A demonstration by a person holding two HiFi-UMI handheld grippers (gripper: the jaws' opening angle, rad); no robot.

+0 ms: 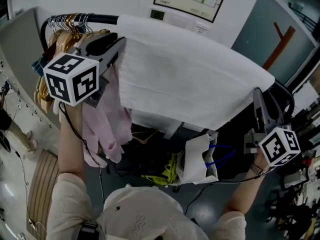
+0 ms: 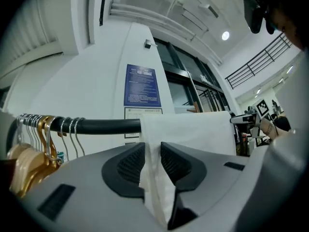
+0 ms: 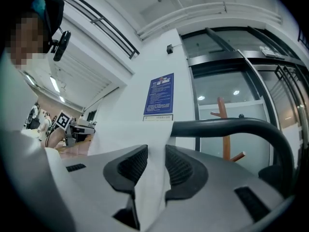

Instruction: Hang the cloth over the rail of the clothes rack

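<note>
— So, where is the white rectangular fabric cloth [image 1: 190,79]?
— Draped across the black metal rail [image 1: 102,19] of the clothes rack, spread wide. The left claw [image 2: 153,149] is clenched on its edge beside the wooden hangers [image 1: 55,44]. The right claw [image 3: 156,153] stands released, the other edge loose between its pads.
— What might spoil it?
— Drawing the right claw back carelessly could snag that edge and drag the cloth off. An uneven drape may also slide once the left lets go.

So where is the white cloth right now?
In the head view, the white cloth lies draped over the black rail at upper centre, right of the hangers.
</note>
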